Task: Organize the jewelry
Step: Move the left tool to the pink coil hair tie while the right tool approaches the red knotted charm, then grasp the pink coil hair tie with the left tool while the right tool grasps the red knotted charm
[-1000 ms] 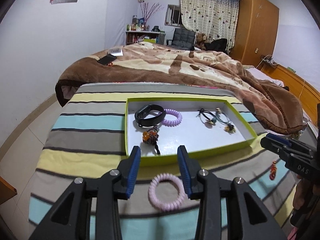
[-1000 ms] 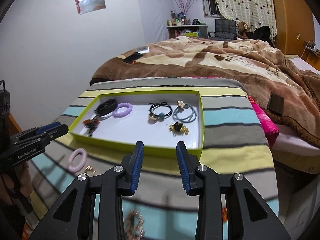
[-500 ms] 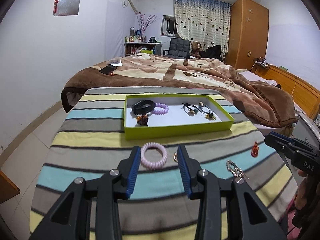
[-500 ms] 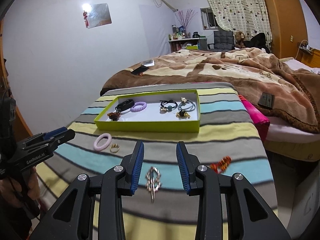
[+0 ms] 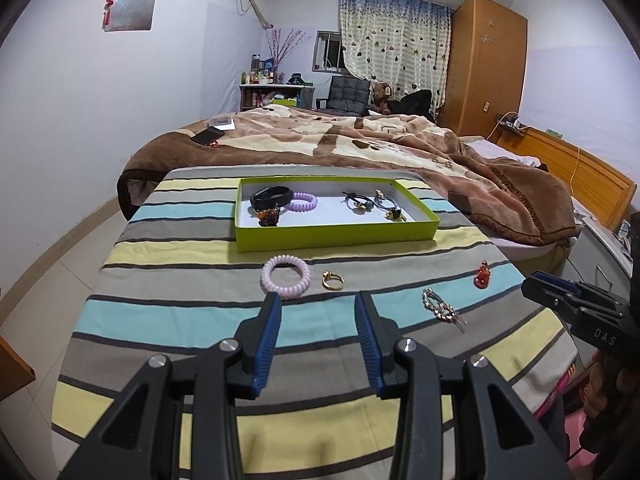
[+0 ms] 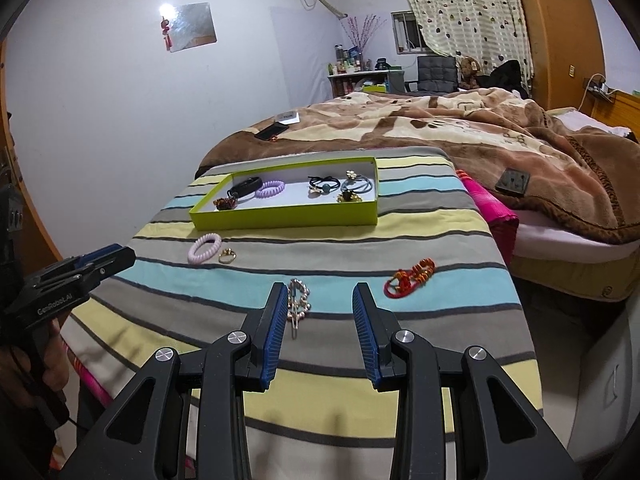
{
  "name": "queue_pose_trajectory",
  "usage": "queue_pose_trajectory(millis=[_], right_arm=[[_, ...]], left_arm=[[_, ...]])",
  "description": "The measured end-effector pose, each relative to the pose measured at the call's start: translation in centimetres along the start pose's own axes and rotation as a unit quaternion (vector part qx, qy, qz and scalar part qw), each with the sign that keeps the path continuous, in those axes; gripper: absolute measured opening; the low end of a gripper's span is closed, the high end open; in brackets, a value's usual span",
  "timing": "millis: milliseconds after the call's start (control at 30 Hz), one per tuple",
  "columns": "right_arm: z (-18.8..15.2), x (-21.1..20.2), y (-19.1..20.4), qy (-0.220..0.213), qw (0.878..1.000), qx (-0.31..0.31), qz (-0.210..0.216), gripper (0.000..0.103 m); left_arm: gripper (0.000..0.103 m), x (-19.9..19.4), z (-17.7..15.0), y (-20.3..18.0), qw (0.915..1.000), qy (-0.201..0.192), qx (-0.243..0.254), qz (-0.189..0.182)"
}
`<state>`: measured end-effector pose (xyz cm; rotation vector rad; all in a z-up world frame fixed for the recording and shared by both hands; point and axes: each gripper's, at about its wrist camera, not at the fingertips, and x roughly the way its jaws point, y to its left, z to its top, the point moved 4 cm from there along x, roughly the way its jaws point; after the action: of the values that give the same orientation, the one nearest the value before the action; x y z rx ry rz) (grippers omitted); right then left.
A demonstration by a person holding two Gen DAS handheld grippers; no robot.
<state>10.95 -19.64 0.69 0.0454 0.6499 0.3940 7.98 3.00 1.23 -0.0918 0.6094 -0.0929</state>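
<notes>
left tongs (image 5: 317,300) and right tongs (image 6: 320,292) gape wide and empty at frame bottom over the striped bench (image 5: 168,308); mid-frame lie a pink hair tie (image 5: 285,277), gold ring (image 5: 333,281) and hair clip (image 6: 298,300); beyond, the green tray (image 5: 336,236).

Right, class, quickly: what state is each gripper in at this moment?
Left gripper: open, holding nothing.
Right gripper: open, holding nothing.

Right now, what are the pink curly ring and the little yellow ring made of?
The pink curly ring looks like smooth, glossy plastic; its coils shine. The little yellow ring looks like polished gold-colored metal, judging by its glint, though it could be plated.
</notes>
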Motion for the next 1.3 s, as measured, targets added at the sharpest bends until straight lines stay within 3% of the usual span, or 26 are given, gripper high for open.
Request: queue_pose_trajectory(millis=[800, 1300], right_arm=[[0.2, 2.8, -3.4, 0.026, 0.998, 0.038, -0.039, 0.035], [0.6, 7.8, -6.1, 0.083, 0.990, 0.079, -0.088, 0.035]], left_arm=[[0.040, 3.9, 0.5, 1.6, 0.9992, 0.025, -0.006, 0.032], [0.040, 9.7, 1.5, 4.1, 0.9936, 0.088, -0.031, 0.063]])
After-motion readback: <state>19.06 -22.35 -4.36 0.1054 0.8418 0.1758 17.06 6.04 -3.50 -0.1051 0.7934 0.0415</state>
